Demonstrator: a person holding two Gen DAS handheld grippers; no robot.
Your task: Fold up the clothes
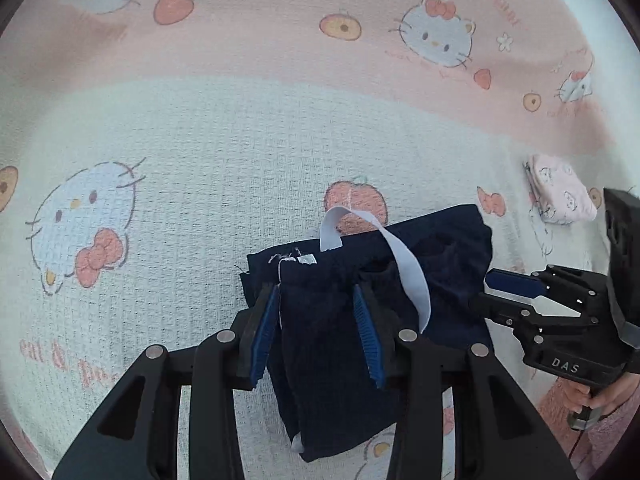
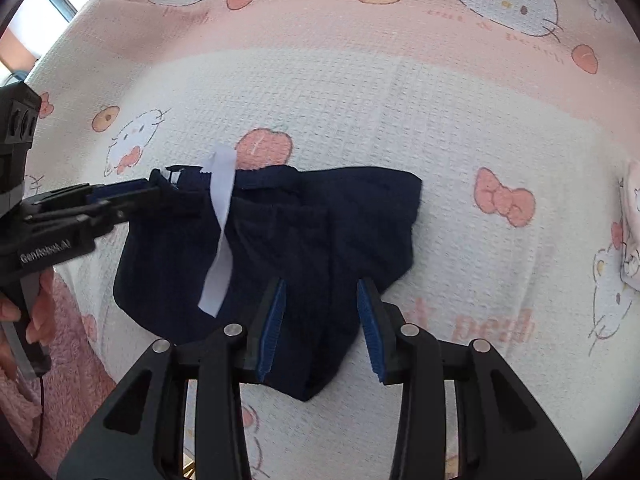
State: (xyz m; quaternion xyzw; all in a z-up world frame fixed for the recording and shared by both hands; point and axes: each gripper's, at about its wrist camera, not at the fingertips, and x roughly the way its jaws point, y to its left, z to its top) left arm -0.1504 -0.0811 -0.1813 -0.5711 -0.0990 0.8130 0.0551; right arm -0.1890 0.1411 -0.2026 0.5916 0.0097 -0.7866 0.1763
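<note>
A dark navy garment [image 1: 440, 248] [image 2: 360, 208] with a loose white elastic strip [image 1: 404, 260] [image 2: 222, 188] lies partly bunched on a cartoon-cat blanket [image 1: 200, 200]. In the left wrist view, my left gripper [image 1: 316, 292] is shut on a gathered fold at the garment's left end, and the cloth hangs down between the blue pads [image 1: 266, 320]. My right gripper [image 2: 322, 282] grips the right end the same way. Each gripper shows in the other's view at the garment's edge: the right gripper [image 1: 486, 290] and the left gripper [image 2: 164, 184].
A small folded pink-and-white cloth [image 1: 560, 192] [image 2: 632, 232] lies on the blanket to the right. A person's hands [image 1: 600, 400] [image 2: 40, 312] hold the gripper handles above pink fluffy fabric [image 2: 72, 360]. The blanket's pink band [image 2: 320, 20] runs along the far side.
</note>
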